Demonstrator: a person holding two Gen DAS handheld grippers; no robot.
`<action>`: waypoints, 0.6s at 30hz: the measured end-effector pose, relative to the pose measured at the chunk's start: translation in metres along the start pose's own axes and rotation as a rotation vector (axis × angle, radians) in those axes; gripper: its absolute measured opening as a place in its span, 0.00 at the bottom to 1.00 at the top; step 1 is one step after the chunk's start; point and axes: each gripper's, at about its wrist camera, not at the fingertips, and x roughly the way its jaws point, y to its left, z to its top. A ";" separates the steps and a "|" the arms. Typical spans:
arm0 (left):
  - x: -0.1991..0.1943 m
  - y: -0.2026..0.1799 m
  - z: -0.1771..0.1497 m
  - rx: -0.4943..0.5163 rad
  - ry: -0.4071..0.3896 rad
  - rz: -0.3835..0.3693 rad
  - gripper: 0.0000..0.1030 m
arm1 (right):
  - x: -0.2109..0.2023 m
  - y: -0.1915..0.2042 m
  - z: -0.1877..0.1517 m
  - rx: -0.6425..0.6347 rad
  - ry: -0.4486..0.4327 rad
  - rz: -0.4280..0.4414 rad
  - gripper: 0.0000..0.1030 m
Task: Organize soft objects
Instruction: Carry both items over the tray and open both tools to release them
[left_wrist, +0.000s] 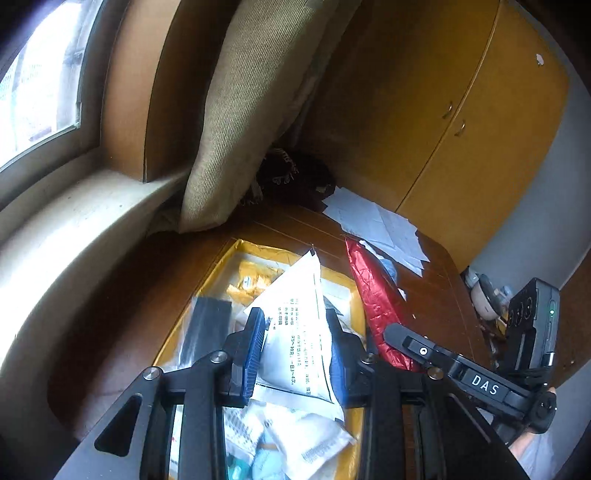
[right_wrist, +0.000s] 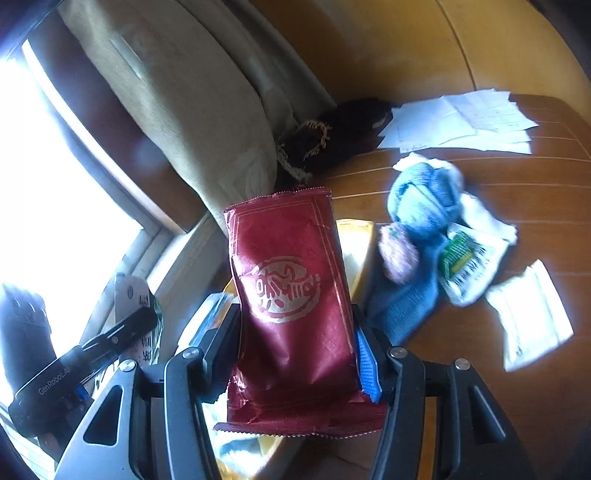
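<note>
We find the left tool (left_wrist: 295, 343) pinching a white printed paper sachet (left_wrist: 299, 325) and the right tool (right_wrist: 295, 332) pinching a crinkled red foil packet (right_wrist: 291, 295), both clear of the yellow tray (left_wrist: 221, 258), presumably for sorting.

"DAS" in white letters on the black body of the right gripper (left_wrist: 406, 338), seen from the left wrist view; "GenRobot.AI" in pale letters along the black body of the left gripper (right_wrist: 146, 317), seen from the right wrist view. Rows of small East Asian print with "10" and "4" on the white packet (left_wrist: 299, 325), otherwise too small to read. A pale round emblem with stylised characters on the red packet (right_wrist: 291, 291), not legible.
</note>
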 end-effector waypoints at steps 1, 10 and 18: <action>0.011 0.004 0.008 0.000 0.022 0.001 0.32 | 0.007 0.002 0.007 -0.009 0.007 -0.009 0.53; 0.087 0.016 0.034 0.065 0.152 0.105 0.32 | 0.056 0.000 0.021 -0.018 0.100 -0.045 0.53; 0.116 0.016 0.037 0.104 0.196 0.175 0.41 | 0.071 0.014 0.013 -0.105 0.076 -0.141 0.57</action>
